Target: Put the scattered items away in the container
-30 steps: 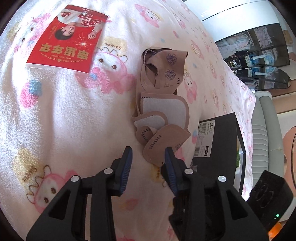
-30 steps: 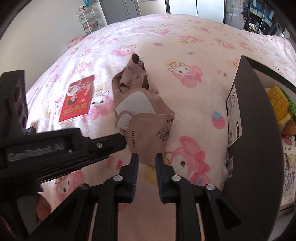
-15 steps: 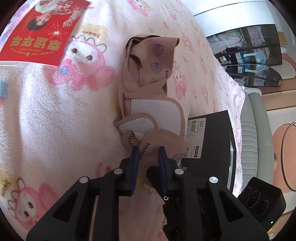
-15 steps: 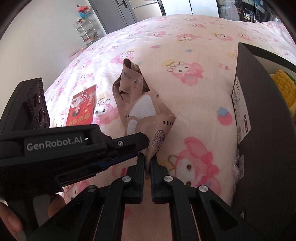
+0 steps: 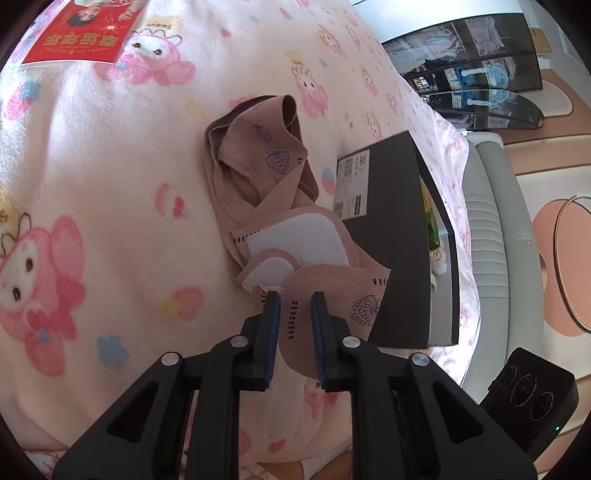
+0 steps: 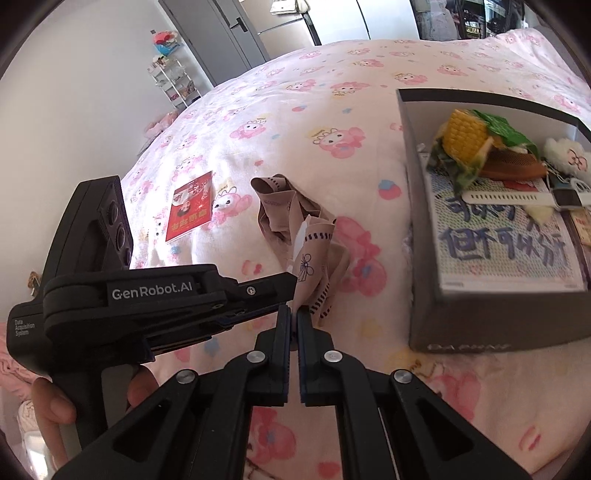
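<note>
A tan fabric strap piece with white velcro patches (image 5: 280,221) lies bunched on the pink cartoon blanket beside a black box (image 5: 391,236). My left gripper (image 5: 294,306) is shut on its near flap. My right gripper (image 6: 294,314) is shut on the same tan fabric (image 6: 310,258) and lifts its near end off the bed. The left gripper (image 6: 288,284) shows in the right wrist view, touching the fabric from the left. The black box (image 6: 417,229) stands open at the right and holds a toy corn cob (image 6: 463,134), a printed card and several small items.
A red printed packet (image 5: 79,31) lies on the blanket at the far left; it also shows in the right wrist view (image 6: 189,210). The bed's edge and a grey sofa (image 5: 491,221) are to the right. A black device (image 5: 532,398) sits low right.
Both grippers closed on the tan fabric and raised its near end. The fabric has bunched up and shifted toward the black box, whose inside now shows.
</note>
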